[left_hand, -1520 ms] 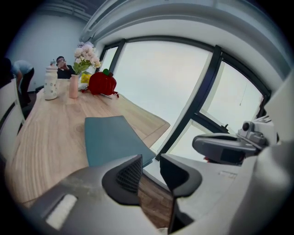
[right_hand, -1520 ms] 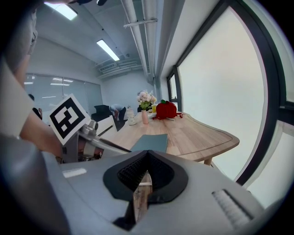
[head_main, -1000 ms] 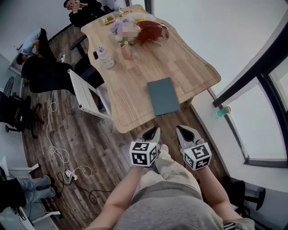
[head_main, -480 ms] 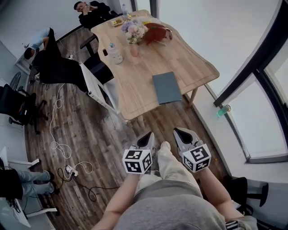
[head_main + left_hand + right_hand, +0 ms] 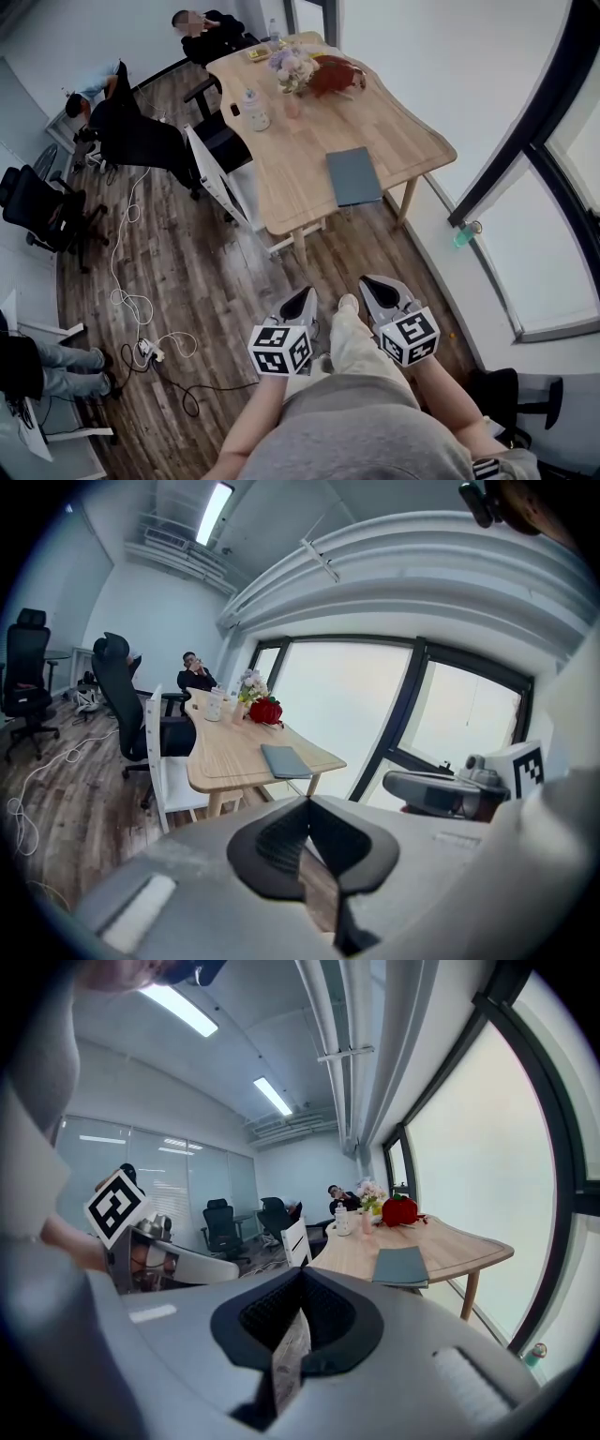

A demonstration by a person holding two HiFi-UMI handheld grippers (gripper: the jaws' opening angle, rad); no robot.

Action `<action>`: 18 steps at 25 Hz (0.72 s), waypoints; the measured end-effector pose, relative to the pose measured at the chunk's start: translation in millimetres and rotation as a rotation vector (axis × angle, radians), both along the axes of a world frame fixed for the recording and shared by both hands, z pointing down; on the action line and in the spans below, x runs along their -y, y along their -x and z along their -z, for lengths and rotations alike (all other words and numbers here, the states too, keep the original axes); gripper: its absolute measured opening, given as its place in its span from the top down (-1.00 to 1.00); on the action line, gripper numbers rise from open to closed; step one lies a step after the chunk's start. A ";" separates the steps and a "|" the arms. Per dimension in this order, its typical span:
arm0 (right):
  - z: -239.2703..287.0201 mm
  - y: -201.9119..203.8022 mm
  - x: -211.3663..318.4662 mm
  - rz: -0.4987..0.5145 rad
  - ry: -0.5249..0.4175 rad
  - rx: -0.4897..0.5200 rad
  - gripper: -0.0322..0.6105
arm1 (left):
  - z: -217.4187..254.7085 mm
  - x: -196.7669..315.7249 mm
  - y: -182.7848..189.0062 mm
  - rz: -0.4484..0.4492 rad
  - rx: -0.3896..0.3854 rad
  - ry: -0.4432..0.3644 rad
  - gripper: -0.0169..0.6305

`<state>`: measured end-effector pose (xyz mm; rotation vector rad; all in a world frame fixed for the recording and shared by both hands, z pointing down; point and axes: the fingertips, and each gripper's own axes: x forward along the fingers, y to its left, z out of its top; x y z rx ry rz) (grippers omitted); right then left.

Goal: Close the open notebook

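Office, likely meeting corner: black swivel chairs (image 5: 42, 202), long wooden table (image 5: 398, 131), ceiling strip lights (image 5: 183, 1009).

Small yellow pieces (image 5: 255, 54) at the far end of the light wooden table (image 5: 403, 131): too small to tell
Grey-green flat notebook (image 5: 354, 175): cover detail too small to make out
Seated person in blue jeans (image 5: 66, 362): cut off by the left edge — mostly legs show
Small green object (image 5: 463, 235) at the right: too small to identify
White slatted chair (image 5: 217, 178): seat partly hidden under the tabletop

No readable text, no labels — nothing legible
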<state>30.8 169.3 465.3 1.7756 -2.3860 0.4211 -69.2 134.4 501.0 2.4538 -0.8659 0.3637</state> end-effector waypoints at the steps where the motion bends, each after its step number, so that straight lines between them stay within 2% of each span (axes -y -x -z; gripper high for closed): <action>1: -0.3 3.1 -3.6 0.003 0.000 0.001 0.90 | 0.7 -3.9 4.3 0.004 -0.003 -0.001 0.93; 9: -2.2 21.2 -19.4 0.021 0.006 0.011 0.90 | 1.0 -19.3 28.0 0.029 -0.007 -0.001 0.93; 18: 0.4 22.0 -17.4 0.028 0.010 0.017 0.90 | 0.4 -16.9 24.8 0.019 -0.009 0.003 0.93</action>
